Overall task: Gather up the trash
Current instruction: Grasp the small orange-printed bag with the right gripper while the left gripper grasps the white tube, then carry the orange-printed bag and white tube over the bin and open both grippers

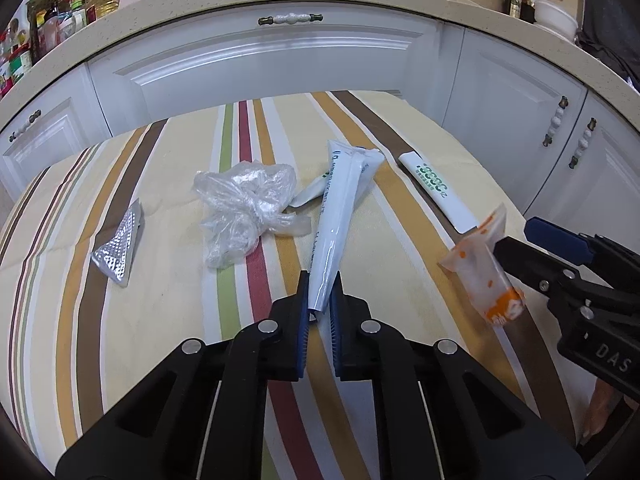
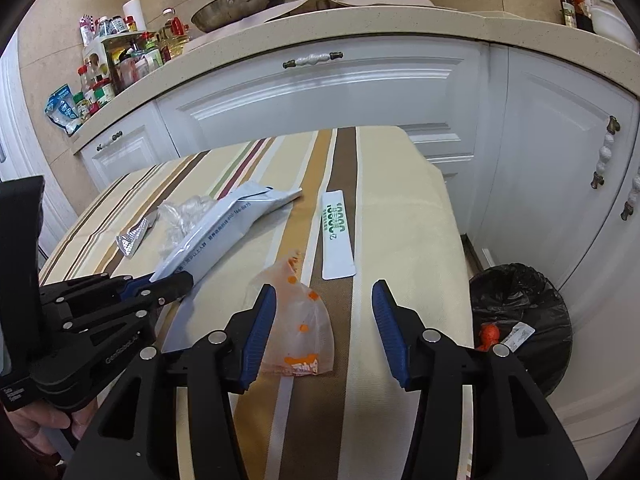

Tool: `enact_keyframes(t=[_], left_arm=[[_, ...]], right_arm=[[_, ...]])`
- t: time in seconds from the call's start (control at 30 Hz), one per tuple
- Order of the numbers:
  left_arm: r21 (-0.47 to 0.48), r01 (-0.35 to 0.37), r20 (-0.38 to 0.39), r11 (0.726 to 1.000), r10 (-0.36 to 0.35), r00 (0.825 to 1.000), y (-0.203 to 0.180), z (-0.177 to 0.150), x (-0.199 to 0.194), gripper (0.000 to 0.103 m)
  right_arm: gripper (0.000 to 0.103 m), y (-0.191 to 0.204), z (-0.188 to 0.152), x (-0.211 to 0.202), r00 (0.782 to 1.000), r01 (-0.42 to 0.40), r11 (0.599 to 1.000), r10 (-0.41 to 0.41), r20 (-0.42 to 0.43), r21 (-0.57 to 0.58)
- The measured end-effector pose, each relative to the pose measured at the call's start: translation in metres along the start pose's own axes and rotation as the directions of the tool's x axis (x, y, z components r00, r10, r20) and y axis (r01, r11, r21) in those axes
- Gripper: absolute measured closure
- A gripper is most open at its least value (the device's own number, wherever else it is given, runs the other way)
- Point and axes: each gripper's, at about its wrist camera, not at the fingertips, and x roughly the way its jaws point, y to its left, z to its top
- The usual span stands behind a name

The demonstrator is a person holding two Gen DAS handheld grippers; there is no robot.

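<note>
Here, left gripper point(image 1: 320, 292) clamped on the near end of a long white wrapper point(image 1: 340, 216), lying lengthwise away across the striped tablecloth point(image 1: 400, 280), right gripper point(image 2: 324, 320) fingers apart around an orange-printed bag point(image 2: 298, 332), white strip point(image 2: 338, 236) with green print, unreadable.

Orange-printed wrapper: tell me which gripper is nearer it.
Right. The right gripper has its open jaws around the orange-printed wrapper; the left gripper grips the white pouch beside it.

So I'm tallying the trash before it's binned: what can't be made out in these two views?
- Bin: absent from the left wrist view; right wrist view hides its near rim behind the right gripper.
- White wrapper: near end covered by the left gripper shut on it.
- Plastic film: mostly hidden behind that wrapper in the right view.
</note>
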Motion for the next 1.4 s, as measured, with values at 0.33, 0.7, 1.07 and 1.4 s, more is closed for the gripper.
enact_keyframes(t=[0.33,0.7,1.07,1.4], left_arm=[[-0.032,0.003,0.003,0.999,-0.003,1.000,0.011,-0.010,-0.017,0.095],[-0.063,-0.001,0.031,0.998,0.003,1.000,0.028,-0.015,-0.037,0.096],[-0.093,-0.020,0.056,0.995,0.025,0.998,0.042,-0.018,-0.057,0.096],[-0.058,0.008,0.098,0.998,-0.002,0.995,0.012,-0.005,-0.070,0.096]], right_arm=[[0.053,0.017,-0.003,0.004,0.999,-0.024,0.999,0.023,-0.037,-0.036],[0.078,0.037,-0.009,0.015,0.994,-0.056,0.996,0.049,-0.098,-0.070],[0.094,0.037,-0.007,-0.003,0.999,-0.002,0.995,-0.003,-0.047,-0.103],[0.094,-0.012,0.003,-0.043,0.987,0.152,0.987,-0.149,0.062,-0.047]])
